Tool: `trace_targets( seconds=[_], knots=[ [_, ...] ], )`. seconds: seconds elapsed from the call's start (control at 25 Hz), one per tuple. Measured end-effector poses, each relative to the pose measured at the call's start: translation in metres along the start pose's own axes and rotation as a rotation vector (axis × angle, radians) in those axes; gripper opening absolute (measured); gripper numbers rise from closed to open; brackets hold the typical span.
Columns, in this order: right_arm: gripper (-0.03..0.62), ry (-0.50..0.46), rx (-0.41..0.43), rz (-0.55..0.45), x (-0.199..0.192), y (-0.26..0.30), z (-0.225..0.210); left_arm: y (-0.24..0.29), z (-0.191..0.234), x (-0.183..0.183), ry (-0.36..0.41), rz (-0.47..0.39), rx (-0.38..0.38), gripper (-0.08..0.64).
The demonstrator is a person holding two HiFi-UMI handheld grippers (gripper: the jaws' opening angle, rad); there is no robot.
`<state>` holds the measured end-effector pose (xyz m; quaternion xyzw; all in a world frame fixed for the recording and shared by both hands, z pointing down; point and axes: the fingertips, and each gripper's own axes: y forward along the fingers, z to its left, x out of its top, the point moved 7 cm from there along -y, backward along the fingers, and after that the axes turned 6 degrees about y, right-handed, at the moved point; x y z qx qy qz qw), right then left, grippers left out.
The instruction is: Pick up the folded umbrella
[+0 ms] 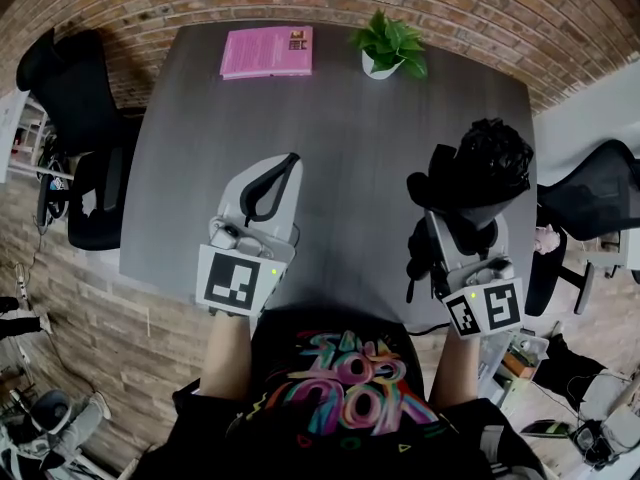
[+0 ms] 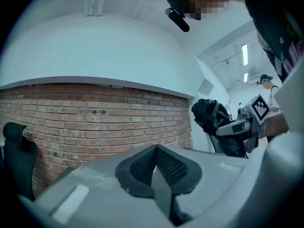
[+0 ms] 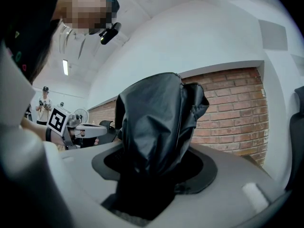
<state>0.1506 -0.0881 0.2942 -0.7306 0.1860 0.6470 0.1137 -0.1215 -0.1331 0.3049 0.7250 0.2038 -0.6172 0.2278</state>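
The folded umbrella (image 1: pixel 482 166) is a crumpled black bundle over the right part of the grey table (image 1: pixel 340 148). My right gripper (image 1: pixel 462 226) is shut on it. In the right gripper view the umbrella (image 3: pixel 159 120) fills the space between the jaws and hides the pads. In the left gripper view the umbrella (image 2: pixel 211 118) sticks out past the right gripper's grey body, with the wall behind it. My left gripper (image 1: pixel 290 160) is shut and holds nothing, its black pads (image 2: pixel 166 167) meeting at the tip. It hovers over the table's left half, apart from the umbrella.
A pink book (image 1: pixel 267 51) and a small potted plant (image 1: pixel 388 46) lie at the table's far edge. Black office chairs stand to the left (image 1: pixel 75 118) and right (image 1: pixel 590 193). A brick wall (image 2: pixel 95 118) runs behind the table.
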Motion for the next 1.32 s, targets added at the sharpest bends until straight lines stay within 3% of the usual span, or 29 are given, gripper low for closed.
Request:
trace_targets(
  seconds=[1.32],
  knots=[
    [0.276, 0.016, -0.011, 0.025, -0.0095, 0.0015, 0.0017, -0.0007, 0.0016, -0.006, -0.008, 0.013, 0.005, 0.002]
  ],
)
